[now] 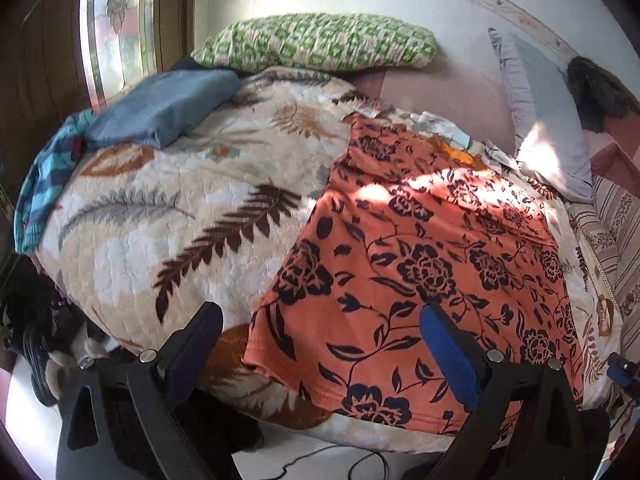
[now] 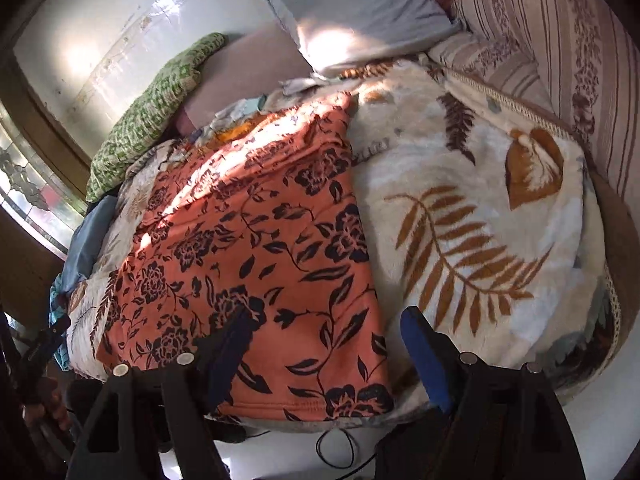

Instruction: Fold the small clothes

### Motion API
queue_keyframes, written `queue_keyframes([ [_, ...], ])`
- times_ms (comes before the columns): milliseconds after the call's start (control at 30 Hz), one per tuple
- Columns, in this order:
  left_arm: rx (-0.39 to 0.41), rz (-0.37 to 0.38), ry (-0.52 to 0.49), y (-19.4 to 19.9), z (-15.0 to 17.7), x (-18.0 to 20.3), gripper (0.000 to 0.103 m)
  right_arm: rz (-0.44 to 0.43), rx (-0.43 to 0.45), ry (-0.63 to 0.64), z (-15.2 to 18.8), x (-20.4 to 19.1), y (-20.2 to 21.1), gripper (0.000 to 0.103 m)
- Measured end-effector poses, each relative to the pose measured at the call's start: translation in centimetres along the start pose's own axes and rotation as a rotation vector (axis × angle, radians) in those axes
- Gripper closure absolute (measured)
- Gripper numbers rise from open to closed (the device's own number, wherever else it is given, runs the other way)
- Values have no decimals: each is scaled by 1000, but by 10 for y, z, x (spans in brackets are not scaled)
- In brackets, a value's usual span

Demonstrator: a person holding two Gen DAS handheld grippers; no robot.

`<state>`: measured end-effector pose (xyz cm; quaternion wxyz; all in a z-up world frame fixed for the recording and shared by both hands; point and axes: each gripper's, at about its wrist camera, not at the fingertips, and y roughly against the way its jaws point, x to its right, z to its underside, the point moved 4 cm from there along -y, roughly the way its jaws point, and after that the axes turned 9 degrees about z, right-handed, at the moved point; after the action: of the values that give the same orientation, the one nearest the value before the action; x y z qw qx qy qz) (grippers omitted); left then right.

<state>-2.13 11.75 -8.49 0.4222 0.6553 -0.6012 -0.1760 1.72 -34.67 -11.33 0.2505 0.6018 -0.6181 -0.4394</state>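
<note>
An orange garment with black flowers (image 1: 420, 264) lies spread flat on a cream leaf-print blanket (image 1: 168, 200). It also shows in the right wrist view (image 2: 256, 240), on the same blanket (image 2: 480, 220). My left gripper (image 1: 320, 328) is open and empty, hovering over the garment's near left corner. My right gripper (image 2: 324, 328) is open and empty, hovering over the garment's near right corner. Its tip (image 1: 622, 370) peeks in at the right edge of the left wrist view.
A folded blue cloth (image 1: 160, 112) and a teal checked cloth (image 1: 44, 184) lie at the blanket's far left. A green patterned pillow (image 1: 316, 42) and a grey pillow (image 1: 544, 120) sit by the wall. A striped cushion (image 2: 560, 40) is at right. Cables (image 2: 336, 448) lie on the floor.
</note>
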Motion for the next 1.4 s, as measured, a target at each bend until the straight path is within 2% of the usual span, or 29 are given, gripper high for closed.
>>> queue_keyframes([
  [100,-104,11,73,-27,15,-16,4,1,-74,-74,4,20,-21,24],
  [167,-149,9,84,-38,22,-21,4,18,-102,-80,3,28,-30,24],
  [367,-257,24,84,-63,40,-19,4,-68,-232,-63,5,17,-60,24],
  [433,-291,33,80,-71,43,-19,4,-69,-276,-64,11,13,-71,24],
  [467,-299,43,76,-73,46,-18,16,-72,-297,-64,15,12,-76,27],
  [500,-306,28,67,-75,48,-19,37,-75,-309,-56,20,9,-80,39],
  [533,-297,-4,56,-74,47,-21,43,-50,-307,-35,24,7,-82,46],
  [567,-281,11,59,-71,44,-21,59,-29,-296,-9,25,5,-81,51],
  [600,-268,28,55,-68,42,-20,91,-29,-293,-5,26,4,-79,68],
  [633,-264,58,56,-66,41,-18,94,-32,-288,-13,26,6,-77,77],
  [667,-259,58,55,-65,41,-18,94,-39,-283,-19,26,8,-74,85],
  [700,-255,52,44,-64,42,-17,95,-56,-276,-28,25,10,-70,97],
  [867,-267,50,11,-67,40,-9,92,-107,-227,-100,22,21,-60,93],
  [933,-272,60,20,-69,40,-10,74,-124,-269,-114,25,22,-67,86],
  [967,-275,83,31,-69,41,-9,59,-147,-280,-113,26,19,-69,81],
  [1000,-270,98,37,-69,41,-8,56,-154,-286,-100,27,16,-71,75],
  [1033,-264,88,22,-68,40,-5,59,-153,-284,-85,27,14,-72,75],
  [1067,-253,69,-10,-66,39,-2,97,-168,-280,-81,27,12,-72,76],
  [1133,-225,89,-33,-59,34,2,96,-195,-286,-80,27,7,-73,91],
  [1167,-210,100,-40,-56,31,4,96,-203,-281,-75,26,5,-72,94],
  [1400,-128,174,-19,-30,0,7,96,-361,-231,-168,1,7,-50,96],
])
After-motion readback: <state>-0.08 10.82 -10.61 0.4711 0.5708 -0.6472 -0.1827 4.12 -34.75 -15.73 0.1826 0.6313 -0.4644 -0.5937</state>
